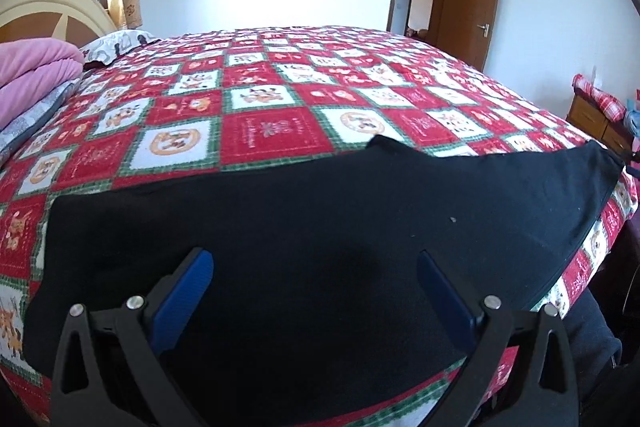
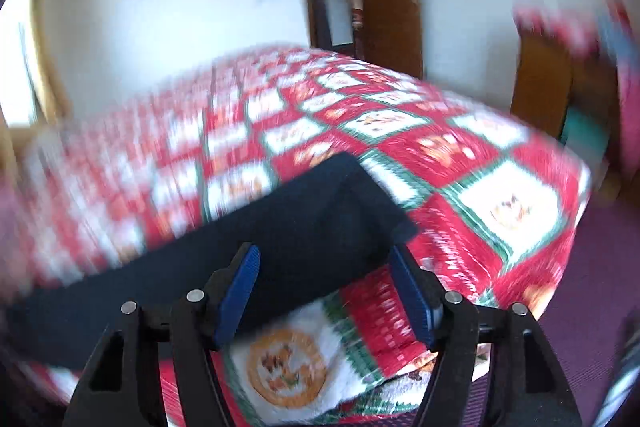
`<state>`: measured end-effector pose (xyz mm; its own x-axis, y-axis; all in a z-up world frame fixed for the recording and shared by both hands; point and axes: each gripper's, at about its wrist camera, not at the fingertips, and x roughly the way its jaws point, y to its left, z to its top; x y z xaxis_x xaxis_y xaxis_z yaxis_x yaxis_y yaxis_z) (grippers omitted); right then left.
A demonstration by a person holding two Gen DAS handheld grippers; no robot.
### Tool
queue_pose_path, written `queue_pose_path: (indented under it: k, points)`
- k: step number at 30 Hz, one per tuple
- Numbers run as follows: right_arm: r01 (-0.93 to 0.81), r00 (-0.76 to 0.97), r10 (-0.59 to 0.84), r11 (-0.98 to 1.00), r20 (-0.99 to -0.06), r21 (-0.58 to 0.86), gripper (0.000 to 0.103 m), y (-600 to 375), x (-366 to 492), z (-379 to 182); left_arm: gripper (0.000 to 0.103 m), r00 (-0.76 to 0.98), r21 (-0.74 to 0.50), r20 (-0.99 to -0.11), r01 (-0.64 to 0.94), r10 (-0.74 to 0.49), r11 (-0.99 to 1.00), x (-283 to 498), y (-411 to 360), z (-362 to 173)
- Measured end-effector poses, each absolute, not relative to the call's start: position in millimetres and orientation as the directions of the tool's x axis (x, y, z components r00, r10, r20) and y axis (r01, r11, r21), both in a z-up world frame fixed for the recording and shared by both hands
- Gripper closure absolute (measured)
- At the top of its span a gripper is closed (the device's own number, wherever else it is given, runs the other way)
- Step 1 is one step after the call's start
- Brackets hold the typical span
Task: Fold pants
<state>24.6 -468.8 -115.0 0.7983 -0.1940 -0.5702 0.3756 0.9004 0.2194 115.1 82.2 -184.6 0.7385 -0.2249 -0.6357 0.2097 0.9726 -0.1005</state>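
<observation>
Black pants (image 1: pixel 320 207) lie flat in a wide band across the near edge of a bed with a red, white and green checked cover (image 1: pixel 260 99). My left gripper (image 1: pixel 313 255) hovers over the middle of the pants, its blue pads far apart with nothing pressed between them. In the blurred right wrist view, one end of the pants (image 2: pixel 280 227) runs from the left to a corner near the bed's edge. My right gripper (image 2: pixel 323 250) stands open just in front of that end, and the pads do not press the cloth.
A folded pink quilt (image 1: pixel 36 67) and a pillow (image 1: pixel 116 43) lie at the head of the bed on the left. A brown door (image 1: pixel 472 3) stands open at the back right. A wooden cabinet (image 1: pixel 592 119) stands right of the bed. Purple floor (image 2: pixel 592 287) lies beyond the bed's corner.
</observation>
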Motion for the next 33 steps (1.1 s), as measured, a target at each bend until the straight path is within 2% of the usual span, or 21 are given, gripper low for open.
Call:
queue_pose_path:
  k: [2,7,9,16,19,23,25,33]
  points:
    - [0.377,0.840,-0.129,0.837,-0.527,0.396,0.035,-505,11,-115,0.000,0.745,-0.108,-0.629,0.199,-0.222,0.974,116,90,-187]
    - [0.386,0.871,-0.111,0.757,-0.478,0.528,0.037,-539,-4,-125,0.000,0.756,-0.137,-0.614,0.182,-0.227,0.974,117,96,-188]
    - [0.366,0.881,-0.073,0.732,-0.467,0.575,0.043,-543,-2,-131,0.000,0.757,-0.121,-0.617,0.180,-0.216,0.976,117,93,-189]
    - [0.327,0.877,-0.008,0.744,-0.481,0.583,0.051,-537,19,-135,0.000,0.755,-0.103,-0.621,0.188,-0.211,0.977,116,94,-191]
    - [0.344,0.855,-0.018,0.768,-0.518,0.541,0.056,-533,33,-137,0.000,0.755,-0.112,-0.620,0.186,-0.215,0.976,116,95,-191]
    - [0.338,0.857,-0.016,0.772,-0.514,0.539,0.061,-536,39,-142,0.000,0.756,-0.099,-0.621,0.186,-0.207,0.977,116,93,-191]
    - [0.322,0.856,-0.003,0.785,-0.517,0.529,0.090,-535,40,-143,0.000,0.756,-0.094,-0.621,0.187,-0.204,0.978,115,92,-191]
    - [0.277,0.883,0.019,0.785,-0.468,0.554,0.091,-532,36,-143,0.000,0.756,-0.094,-0.621,0.191,-0.208,0.977,114,92,-193]
